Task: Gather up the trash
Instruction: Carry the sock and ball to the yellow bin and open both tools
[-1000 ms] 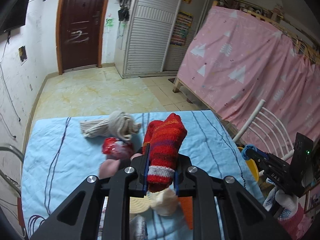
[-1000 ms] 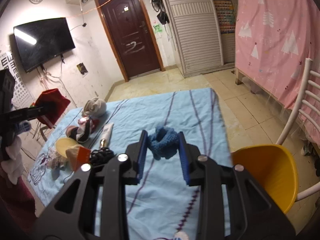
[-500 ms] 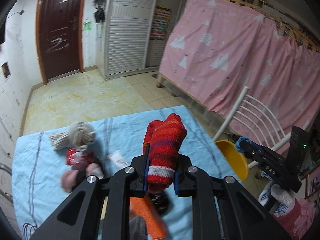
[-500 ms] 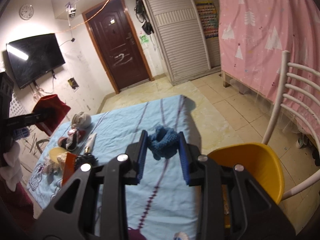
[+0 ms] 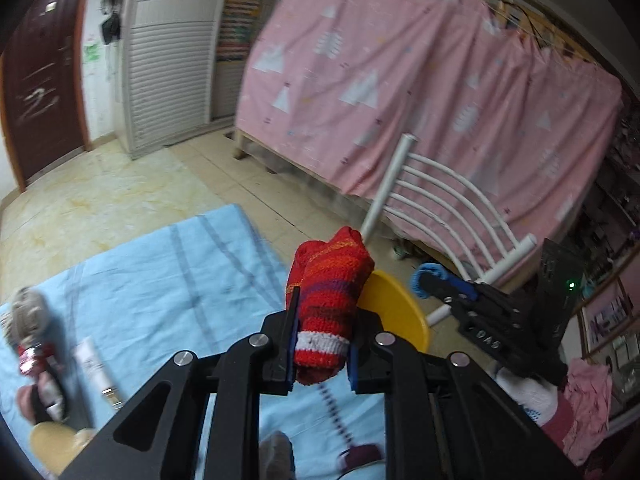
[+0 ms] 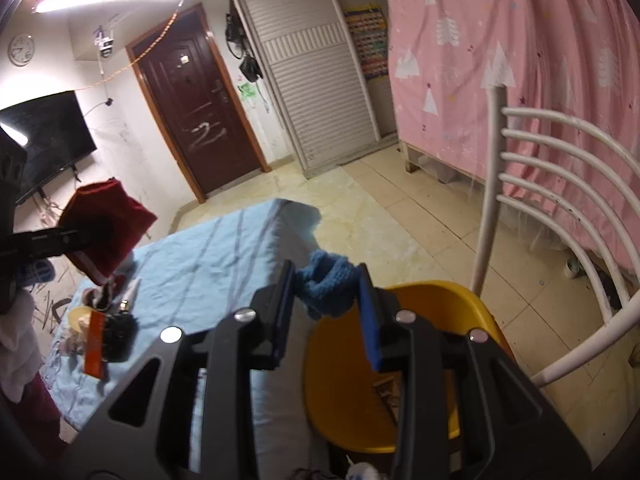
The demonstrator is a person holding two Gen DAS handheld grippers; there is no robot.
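Note:
My left gripper (image 5: 320, 344) is shut on a red striped knitted sock (image 5: 330, 300) and holds it above the table's right edge, close to the yellow bin (image 5: 394, 312). It also shows in the right wrist view (image 6: 100, 232). My right gripper (image 6: 326, 308) is shut on a blue knitted piece (image 6: 326, 286) and holds it over the near rim of the yellow bin (image 6: 400, 364). The right gripper shows in the left wrist view (image 5: 430, 280) beside the bin.
A table with a light blue cloth (image 5: 168, 280) holds a beige yarn ball (image 5: 28, 312), a white tube (image 5: 96, 372), a red wrapper (image 5: 36, 356) and an orange box (image 6: 96, 344). A white chair (image 6: 560, 184) stands behind the bin. A pink curtain (image 5: 420, 92) hangs beyond.
Both grippers have swung right, off the table toward the yellow bin, each still holding its knitted piece. The bin is now right under the right gripper.

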